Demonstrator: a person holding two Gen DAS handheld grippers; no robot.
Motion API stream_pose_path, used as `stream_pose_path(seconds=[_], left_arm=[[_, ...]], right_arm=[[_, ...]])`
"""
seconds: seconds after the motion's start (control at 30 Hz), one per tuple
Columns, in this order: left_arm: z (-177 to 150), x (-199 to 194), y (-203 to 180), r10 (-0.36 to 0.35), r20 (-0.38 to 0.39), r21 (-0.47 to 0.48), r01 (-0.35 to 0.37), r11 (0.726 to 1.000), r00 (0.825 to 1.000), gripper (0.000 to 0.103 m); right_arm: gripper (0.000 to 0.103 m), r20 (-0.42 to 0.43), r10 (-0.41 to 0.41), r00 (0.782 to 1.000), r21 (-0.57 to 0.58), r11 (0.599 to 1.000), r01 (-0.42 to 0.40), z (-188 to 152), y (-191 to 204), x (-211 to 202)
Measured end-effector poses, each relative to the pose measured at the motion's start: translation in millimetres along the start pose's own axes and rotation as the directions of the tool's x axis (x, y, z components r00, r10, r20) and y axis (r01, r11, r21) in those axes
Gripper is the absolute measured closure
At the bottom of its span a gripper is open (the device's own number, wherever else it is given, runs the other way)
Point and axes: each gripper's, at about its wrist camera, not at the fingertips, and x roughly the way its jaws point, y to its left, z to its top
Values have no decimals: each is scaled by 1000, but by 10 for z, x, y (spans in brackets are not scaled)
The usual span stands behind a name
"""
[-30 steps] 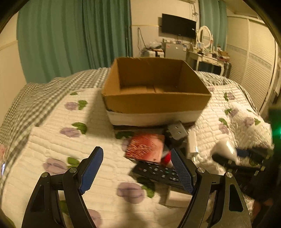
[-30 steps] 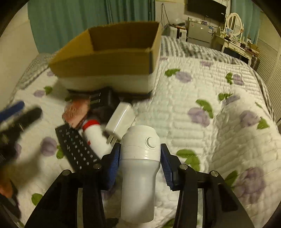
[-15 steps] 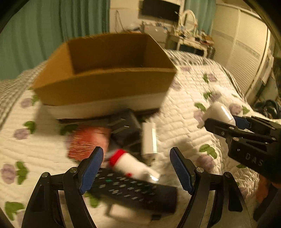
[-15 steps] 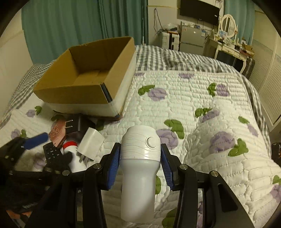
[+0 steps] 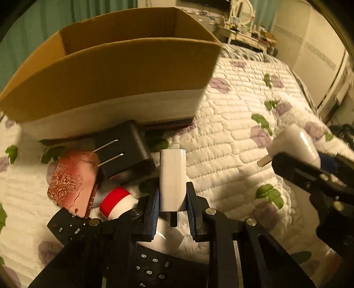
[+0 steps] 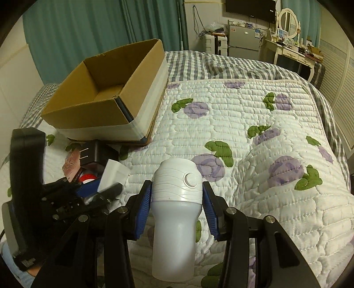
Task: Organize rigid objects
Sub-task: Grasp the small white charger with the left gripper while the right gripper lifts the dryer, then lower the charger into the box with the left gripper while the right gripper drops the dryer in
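My left gripper (image 5: pixel 172 208) is shut on a white charger block (image 5: pixel 173 177), in a pile just in front of the open cardboard box (image 5: pixel 110 73). The pile holds a black plug adapter (image 5: pixel 124 152), a rose-patterned copper tin (image 5: pixel 73 181), a white bottle with a red band (image 5: pixel 117 203) and a black remote (image 5: pixel 146 263). My right gripper (image 6: pixel 177 199) is shut on a white plastic bottle (image 6: pixel 177 212), held above the quilt to the right of the pile; it also shows in the left wrist view (image 5: pixel 296 144). The box (image 6: pixel 106 93) looks empty.
The quilted flowered bedspread (image 6: pixel 254 137) spreads to the right of the box. A dresser with a mirror (image 6: pixel 287 20), a small fridge (image 6: pixel 243 42) and green curtains (image 6: pixel 99 28) stand beyond the bed.
My left gripper moved forward and down into the pile and shut on the white charger block. My right gripper, still holding the white bottle, rose and pulled back.
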Motion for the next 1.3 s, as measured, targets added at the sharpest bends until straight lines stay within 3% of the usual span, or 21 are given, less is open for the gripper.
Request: stream_pose_path(seconds=[0.2,0.37,0.57,0.7,0.8,0.93,1.2,1.3], left_arm=[[-81,-441,63,-5,84,-8,6,1000,996,81],[-31,-1001,214,-13,187,-42,21,999,982,81],[298,-1621,491,2,314,-57,17,998,949,81],[644,-1755,646,36,356,-53,-18,998,934,81],[961,-1669,766,59,360,-28,-53,998,931,81],[1259,-1247,1011,93,329,-32,-87,996,940,81],[1253,-524,1242,84,246,-18,-82,997,966,81],[1246,-534,1235,101,269,-30,-97,995,958,67]], right_arm=[[59,45,-30,999,-23,999,31,1,75,-172],[59,88,-25,996,-58,998,30,113,216,-418],[59,177,11,984,-107,994,8,582,388,-792],[59,242,22,970,-150,989,15,1011,599,-886],[59,255,52,965,-159,987,-11,1260,720,-817],[59,266,62,962,-161,987,-19,1512,864,-573],[59,201,66,977,-165,986,-33,1617,948,89],[59,176,72,982,-163,986,-43,1620,959,221]])
